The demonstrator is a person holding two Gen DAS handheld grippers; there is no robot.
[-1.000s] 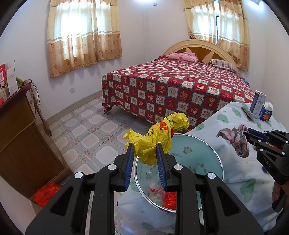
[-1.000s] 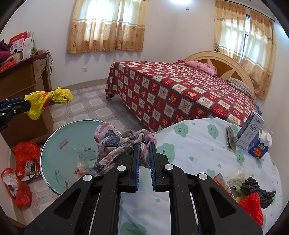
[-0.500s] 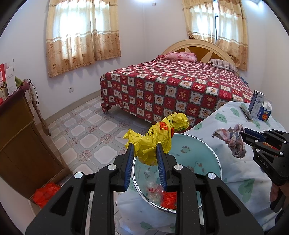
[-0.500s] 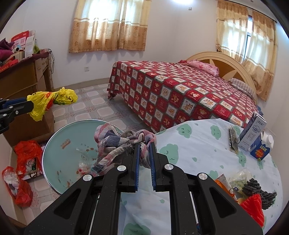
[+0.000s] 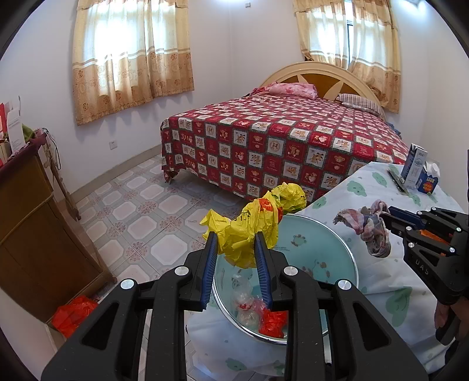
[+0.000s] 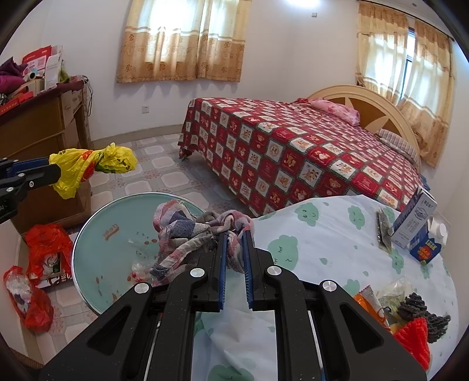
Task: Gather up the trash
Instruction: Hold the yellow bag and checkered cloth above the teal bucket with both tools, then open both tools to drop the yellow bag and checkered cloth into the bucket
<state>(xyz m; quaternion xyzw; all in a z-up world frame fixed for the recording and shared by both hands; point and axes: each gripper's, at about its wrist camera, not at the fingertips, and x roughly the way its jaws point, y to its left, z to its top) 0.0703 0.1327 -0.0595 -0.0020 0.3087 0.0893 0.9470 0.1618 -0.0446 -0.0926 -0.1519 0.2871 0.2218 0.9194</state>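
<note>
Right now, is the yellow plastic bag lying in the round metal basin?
No, the yellow plastic bag hangs pinched in the left tongs above it.

I see a bright, daylit room: light comes through the curtained windows [image 5: 132,52], which are washed out, and a ceiling glare [image 6: 296,3] flares white. Both views are sharp, strongly bowed at the edges, with black corners. Soft shadows lie under the bed [image 5: 278,140].

Home bedroom, quilted bed [image 5: 281,146], curtained windows [image 5: 132,55], tiled floor [image 5: 140,211]
</note>
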